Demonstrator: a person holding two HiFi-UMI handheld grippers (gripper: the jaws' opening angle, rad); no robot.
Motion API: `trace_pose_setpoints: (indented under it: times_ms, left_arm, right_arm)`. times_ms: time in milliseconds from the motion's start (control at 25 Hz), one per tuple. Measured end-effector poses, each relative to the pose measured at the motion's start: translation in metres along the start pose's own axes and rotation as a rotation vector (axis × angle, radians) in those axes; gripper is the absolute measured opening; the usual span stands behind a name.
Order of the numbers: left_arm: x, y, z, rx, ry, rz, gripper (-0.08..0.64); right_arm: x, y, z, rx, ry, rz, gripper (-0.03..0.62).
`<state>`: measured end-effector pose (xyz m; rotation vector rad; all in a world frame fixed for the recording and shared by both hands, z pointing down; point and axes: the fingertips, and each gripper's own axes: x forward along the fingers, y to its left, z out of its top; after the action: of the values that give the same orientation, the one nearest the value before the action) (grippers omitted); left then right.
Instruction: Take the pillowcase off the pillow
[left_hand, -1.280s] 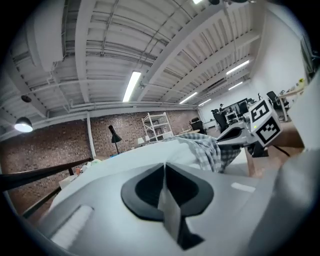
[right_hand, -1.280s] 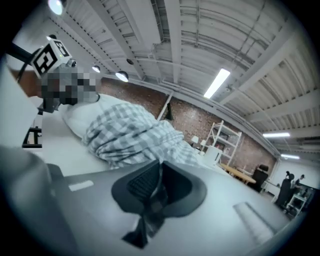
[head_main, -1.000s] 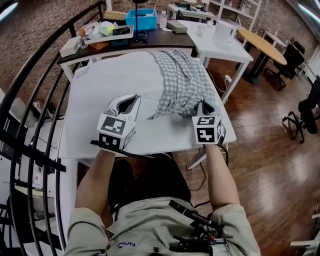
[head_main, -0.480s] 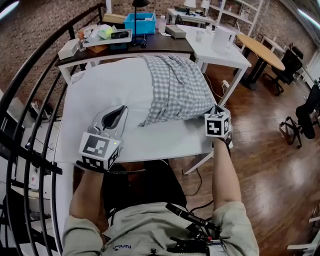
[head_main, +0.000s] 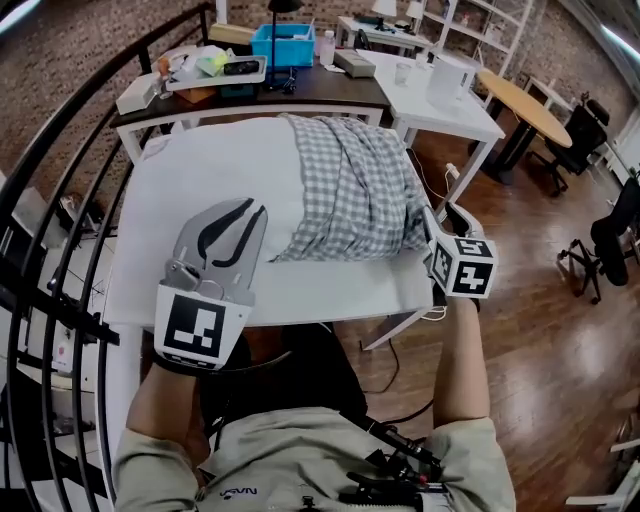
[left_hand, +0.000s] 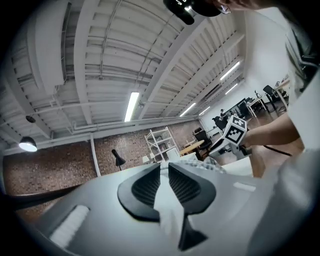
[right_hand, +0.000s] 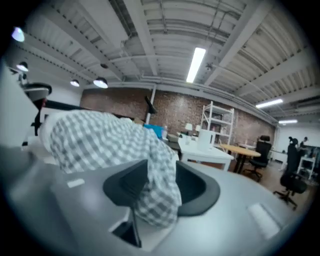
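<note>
Nearest the person, the left gripper (left_hand: 164, 167) had just been opening. Its jaws stood a narrow gap apart with a strip of white cloth (left_hand: 167, 215) between them, probably the pillow's own cover, and the pinch looked slack. The right gripper (right_hand: 161, 167) had also just been opening. Its jaws were wide apart and a loose fold of the checked pillowcase (right_hand: 100, 135) drooped between them without being squeezed.

Beyond the grippers, the white pillow (head_main: 220, 160) lay flat on the table. The pillowcase was bunched over its right side, reaching to the far edge.

The case looked thin, light and limp, so it would likely crumple and drag rather than slide off. A doubled fold at its near hem seemed the best place to grip. The pillow was soft and light and would probably follow the pull unless it was held by a corner.

Farther off stood a dark desk with a blue bin (head_main: 285, 40).
</note>
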<state>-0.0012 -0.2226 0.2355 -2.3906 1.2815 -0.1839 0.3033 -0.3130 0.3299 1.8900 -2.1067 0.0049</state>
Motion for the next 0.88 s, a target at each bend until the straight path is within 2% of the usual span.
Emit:
trace_pose_setpoints:
  times_ms: [120,240,320,360,440,480,520,560,720,880]
  left_arm:
    - [0.036,0.007,-0.003,0.001,0.076,-0.004,0.125]
    - [0.078,0.007,-0.048,0.006,0.244,-0.048,0.231]
    - [0.090,0.001,-0.079,0.037,0.331,-0.065,0.230]
    - [0.090,-0.004,-0.089,0.050,0.350,-0.073,0.208]
    - [0.086,-0.012,-0.095,0.058,0.346,-0.083,0.102]
    - [0.083,-0.013,-0.093,0.052,0.332,-0.085,0.057]
    - [0.080,-0.012,-0.090,0.042,0.316,-0.086,0.029]
    - [0.076,-0.009,-0.085,0.031,0.298,-0.085,0.022]
    - [0.059,0.007,-0.062,-0.032,0.216,-0.083,0.018]
    - [0.035,0.009,-0.049,-0.109,0.161,-0.112,0.017]
  right_arm:
    - [-0.011,0.034,0.056,0.038,-0.139,0.126,0.177]
    - [-0.003,0.074,0.080,0.020,-0.171,0.224,0.187]
    - [0.012,0.103,0.076,-0.031,-0.126,0.277,0.200]
    - [0.019,0.117,0.068,-0.059,-0.092,0.303,0.206]
    - [0.029,0.139,0.049,-0.120,-0.027,0.336,0.202]
    - [0.031,0.144,0.042,-0.152,-0.010,0.328,0.150]
    - [0.032,0.144,0.038,-0.182,-0.006,0.300,0.063]
    - [0.031,0.139,0.038,-0.206,-0.012,0.258,0.011]
    - [0.027,0.088,0.036,-0.253,-0.027,0.075,0.010]
    - [0.028,0.043,0.014,-0.261,0.017,-0.019,0.011]
